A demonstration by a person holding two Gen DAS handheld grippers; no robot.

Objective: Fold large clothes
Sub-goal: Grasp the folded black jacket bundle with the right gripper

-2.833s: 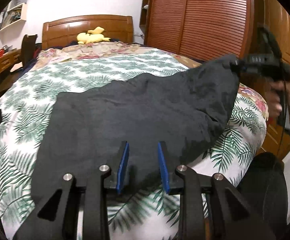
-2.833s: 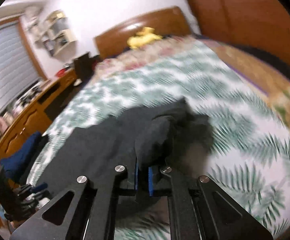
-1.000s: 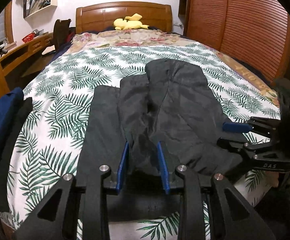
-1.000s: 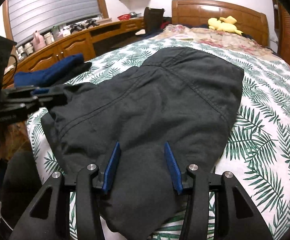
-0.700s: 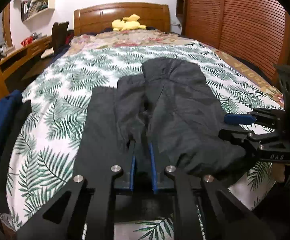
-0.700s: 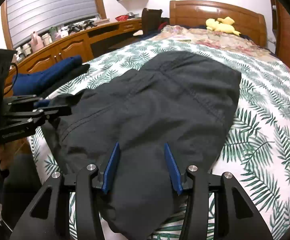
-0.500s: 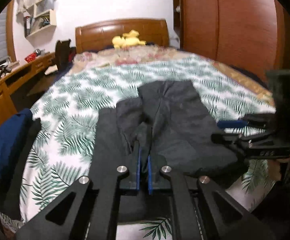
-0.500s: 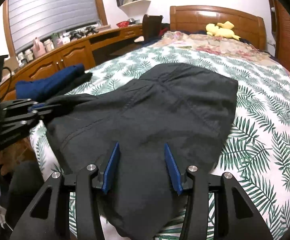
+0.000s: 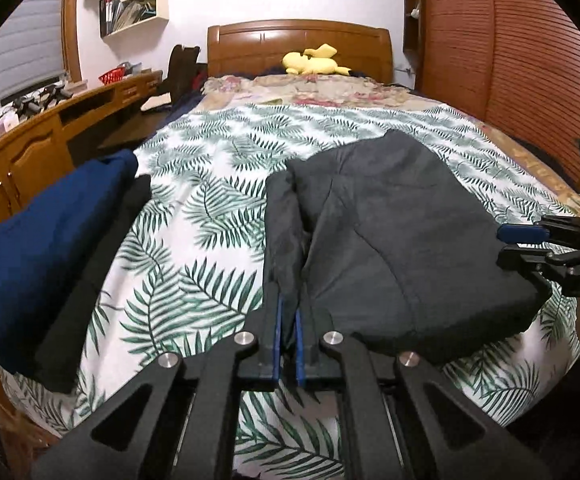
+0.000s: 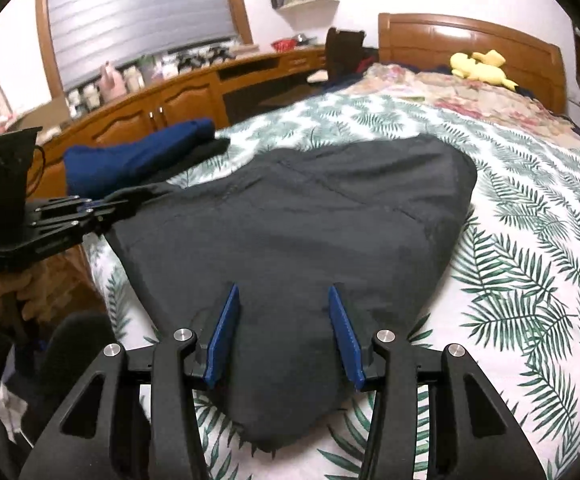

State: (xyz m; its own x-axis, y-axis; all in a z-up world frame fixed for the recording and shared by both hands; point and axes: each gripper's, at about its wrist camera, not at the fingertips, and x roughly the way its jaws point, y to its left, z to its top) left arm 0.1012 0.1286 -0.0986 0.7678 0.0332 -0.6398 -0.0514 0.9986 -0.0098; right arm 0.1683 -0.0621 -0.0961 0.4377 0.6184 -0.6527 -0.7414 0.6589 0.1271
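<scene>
On the bed: one dark garment, left gripper now clamped on its edge; right gripper stays spread, empty.

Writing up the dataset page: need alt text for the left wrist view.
The left gripper is shut on a strip of a dark grey garment lying on a palm-leaf bedspread. The right gripper sits open at the garment's right edge; folded navy clothing lies left.

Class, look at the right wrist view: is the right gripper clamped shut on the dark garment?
No: the right gripper has its blue fingers spread wide apart over the dark garment, pinching none of it.
</scene>
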